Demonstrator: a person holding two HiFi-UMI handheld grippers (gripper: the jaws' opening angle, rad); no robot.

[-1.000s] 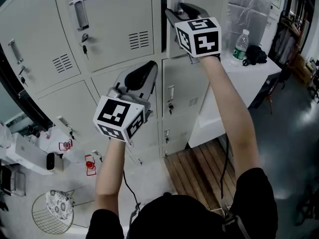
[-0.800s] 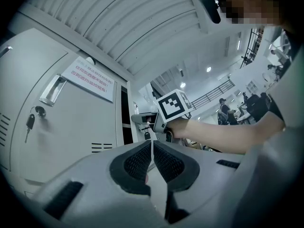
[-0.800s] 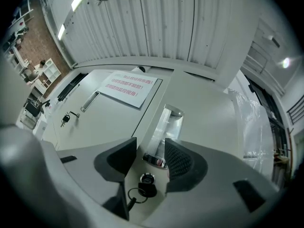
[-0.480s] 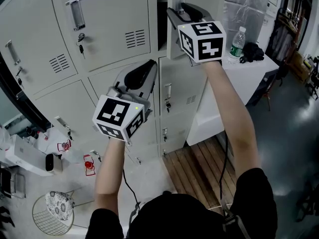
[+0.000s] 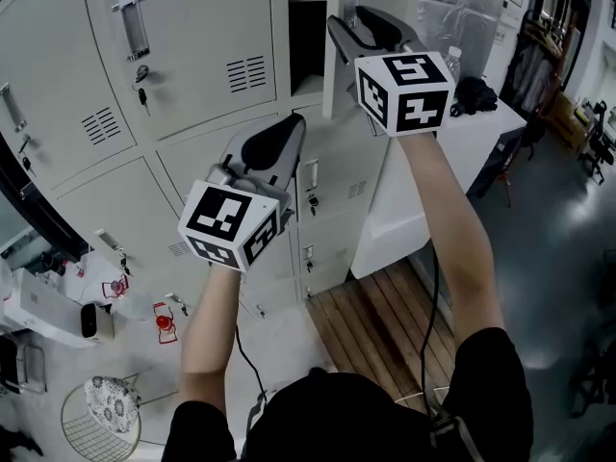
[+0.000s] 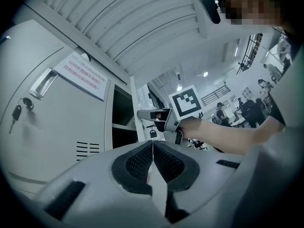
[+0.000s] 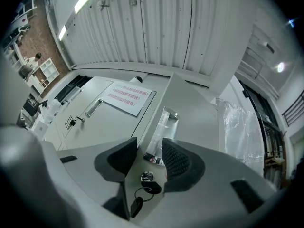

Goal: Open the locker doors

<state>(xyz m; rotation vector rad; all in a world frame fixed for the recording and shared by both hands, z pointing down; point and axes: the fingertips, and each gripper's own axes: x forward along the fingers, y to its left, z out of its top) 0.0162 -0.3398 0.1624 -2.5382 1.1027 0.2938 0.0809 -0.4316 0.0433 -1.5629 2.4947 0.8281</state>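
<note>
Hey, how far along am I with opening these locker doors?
Done: one upper door stands ajar, dark interior showing. In hand: the right gripper, jaws apart, sits at that door's handle and keyed lock; the left gripper is shut and empty. Remaining: the door with the notice and the lower doors are closed.
</note>
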